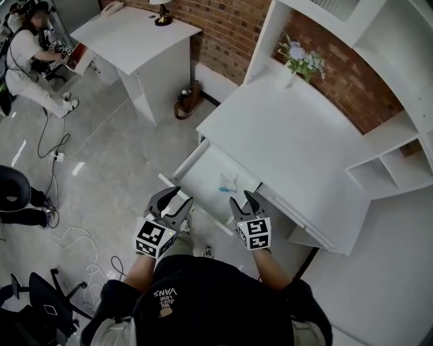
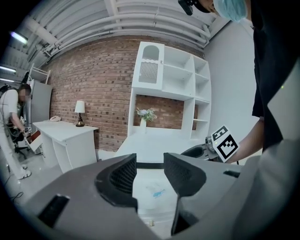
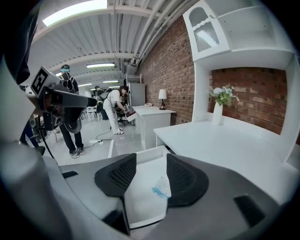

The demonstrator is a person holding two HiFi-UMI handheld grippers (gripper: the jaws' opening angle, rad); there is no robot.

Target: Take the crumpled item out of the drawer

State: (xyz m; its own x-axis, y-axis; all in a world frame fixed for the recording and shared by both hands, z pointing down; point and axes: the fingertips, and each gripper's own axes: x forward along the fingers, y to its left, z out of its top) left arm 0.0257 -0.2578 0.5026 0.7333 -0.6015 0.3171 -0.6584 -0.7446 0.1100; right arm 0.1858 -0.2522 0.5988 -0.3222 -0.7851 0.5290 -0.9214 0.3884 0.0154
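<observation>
The white drawer (image 1: pixel 196 177) stands pulled out from the white desk (image 1: pixel 291 142). Inside it lies a crumpled white item with a blue patch (image 1: pixel 227 183), also seen as the crumpled item (image 2: pixel 156 191) and the crumpled item (image 3: pixel 162 188). My left gripper (image 1: pixel 178 199) hovers open over the drawer's front left edge, nothing between its jaws. My right gripper (image 1: pixel 243 199) hovers open just in front of the drawer, a little to the right of the item. Both are apart from it. In the gripper views the left gripper (image 2: pixel 150 174) and right gripper (image 3: pixel 151 176) frame the item between empty jaws.
A vase of flowers (image 1: pixel 298 62) stands at the desk's back by white shelves (image 1: pixel 392 169). A second white desk with a lamp (image 1: pixel 161 15) is far left. A person (image 1: pixel 27 57) sits at the far left; cables (image 1: pixel 64 233) and chairs (image 1: pixel 40 304) lie on the floor.
</observation>
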